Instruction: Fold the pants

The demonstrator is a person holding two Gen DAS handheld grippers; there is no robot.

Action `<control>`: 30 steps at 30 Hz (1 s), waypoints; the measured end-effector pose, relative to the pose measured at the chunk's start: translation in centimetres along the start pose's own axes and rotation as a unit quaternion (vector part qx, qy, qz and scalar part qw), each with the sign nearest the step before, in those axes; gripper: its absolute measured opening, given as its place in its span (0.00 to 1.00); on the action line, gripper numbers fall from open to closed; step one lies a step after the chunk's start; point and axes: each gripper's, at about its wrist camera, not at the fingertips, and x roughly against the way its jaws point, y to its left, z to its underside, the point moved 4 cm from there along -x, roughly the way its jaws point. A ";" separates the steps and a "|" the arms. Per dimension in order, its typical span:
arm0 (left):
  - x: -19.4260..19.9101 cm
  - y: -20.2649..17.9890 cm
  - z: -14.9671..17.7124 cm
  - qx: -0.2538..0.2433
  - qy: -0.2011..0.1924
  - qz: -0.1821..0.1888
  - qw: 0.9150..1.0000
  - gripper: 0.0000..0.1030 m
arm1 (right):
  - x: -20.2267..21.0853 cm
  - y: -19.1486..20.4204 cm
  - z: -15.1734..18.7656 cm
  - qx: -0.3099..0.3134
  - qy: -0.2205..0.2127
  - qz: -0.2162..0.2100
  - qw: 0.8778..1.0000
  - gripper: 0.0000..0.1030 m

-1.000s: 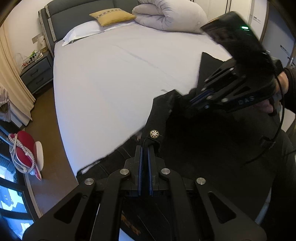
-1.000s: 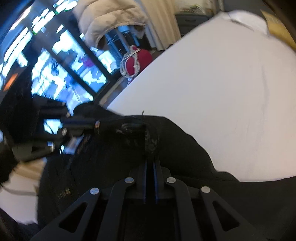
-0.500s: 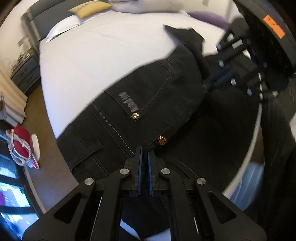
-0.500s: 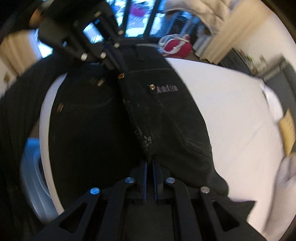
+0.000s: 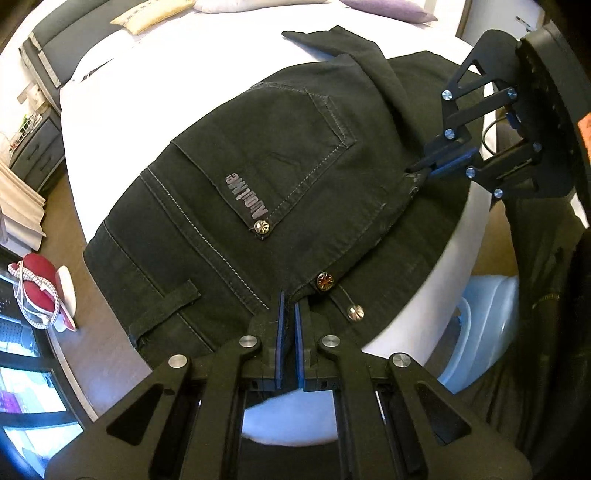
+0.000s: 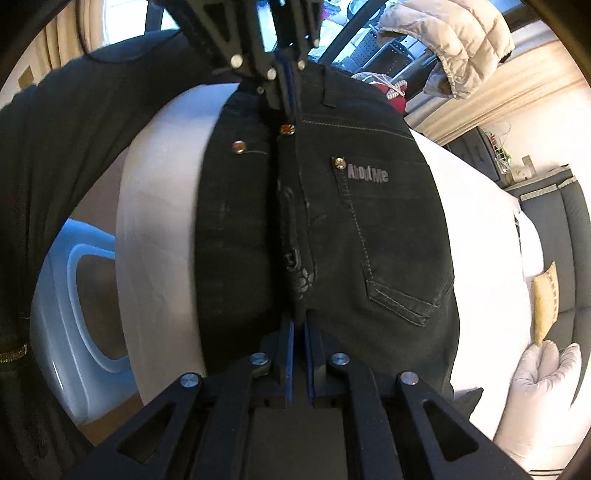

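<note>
The black denim pants point(image 5: 280, 177) lay folded lengthwise on the white bed point(image 5: 155, 74) — left gripper point(image 5: 289, 302) clamped the waistband, right gripper point(image 6: 298, 321) the crotch, legs trailing beyond.

White bed point(image 5: 155, 110) with grey upholstered headboard point(image 5: 70, 33). Yellow cushion point(image 5: 151, 13) and white pillow point(image 5: 236, 4) at head end; lilac pillow point(image 5: 384, 10) beside them. Rolled white duvet point(image 6: 535, 402) near yellow cushion in right wrist view. Grey nightstand point(image 5: 35, 155) beside bed, small clutter on top. Red-and-white object with white cord point(image 5: 40, 291) on brown floor point(image 5: 62, 221). Pale blue plastic bin point(image 6: 74, 328) beside bed edge. White puffer jacket point(image 6: 454, 44) hanging near window. Cream curtain point(image 5: 18, 218).
</note>
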 end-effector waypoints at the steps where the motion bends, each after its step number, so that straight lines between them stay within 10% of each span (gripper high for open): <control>1: 0.2 0.0 0.0 -0.001 0.001 0.000 1.000 0.04 | 0.1 0.2 0.0 0.000 0.001 0.003 1.000 0.06; 30: 1.2 0.6 2.3 0.045 0.002 0.016 0.999 0.12 | -1.3 4.3 -1.1 0.001 0.023 0.034 0.999 0.09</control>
